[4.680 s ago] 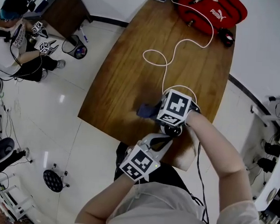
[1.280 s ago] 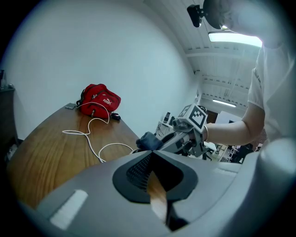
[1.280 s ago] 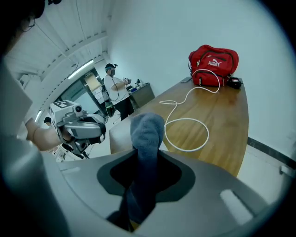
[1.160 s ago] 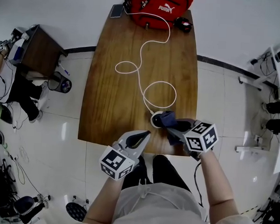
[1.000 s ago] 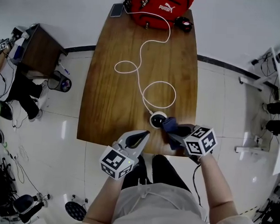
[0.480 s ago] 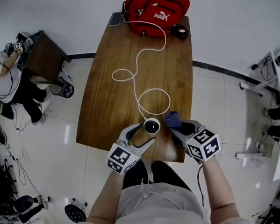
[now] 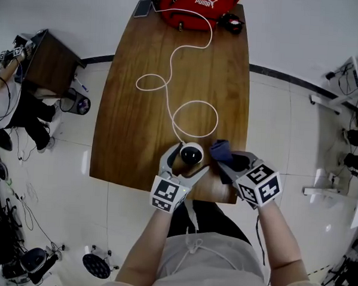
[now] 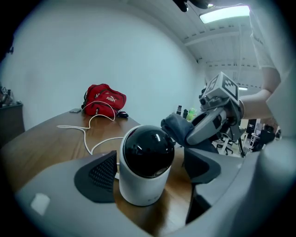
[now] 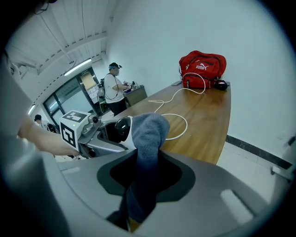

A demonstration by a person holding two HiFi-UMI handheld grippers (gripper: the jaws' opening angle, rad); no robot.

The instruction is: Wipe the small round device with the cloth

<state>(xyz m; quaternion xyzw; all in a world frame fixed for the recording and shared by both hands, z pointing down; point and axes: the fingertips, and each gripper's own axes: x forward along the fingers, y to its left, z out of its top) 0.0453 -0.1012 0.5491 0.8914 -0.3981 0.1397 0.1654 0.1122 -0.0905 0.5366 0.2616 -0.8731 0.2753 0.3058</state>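
Observation:
The small round device [image 7: 191,152], a white cylinder with a black dome, stands near the front edge of the wooden table [image 7: 138,125]. My left gripper [image 7: 184,161] straddles it, and its jaws are opening. In the left gripper view the device [image 8: 147,162] sits between the two pads with gaps on both sides of my left gripper [image 8: 150,172]. Just right of the device, my right gripper [image 7: 229,162] is shut on a bunched dark blue cloth [image 7: 221,150]. The cloth [image 9: 148,139] sticks out past my right gripper [image 9: 145,175], a little apart from the device.
A white cable [image 7: 169,97] loops from the device across the table to a red bag [image 7: 195,1] at the far end. Beside the bag lie a phone [image 7: 142,9] and a small black item [image 7: 232,22]. A dark side desk [image 7: 45,60] stands at the left.
My left gripper has come forward from the table's front edge and opened around the device. The right gripper has drawn the cloth off the device, slightly to the right.

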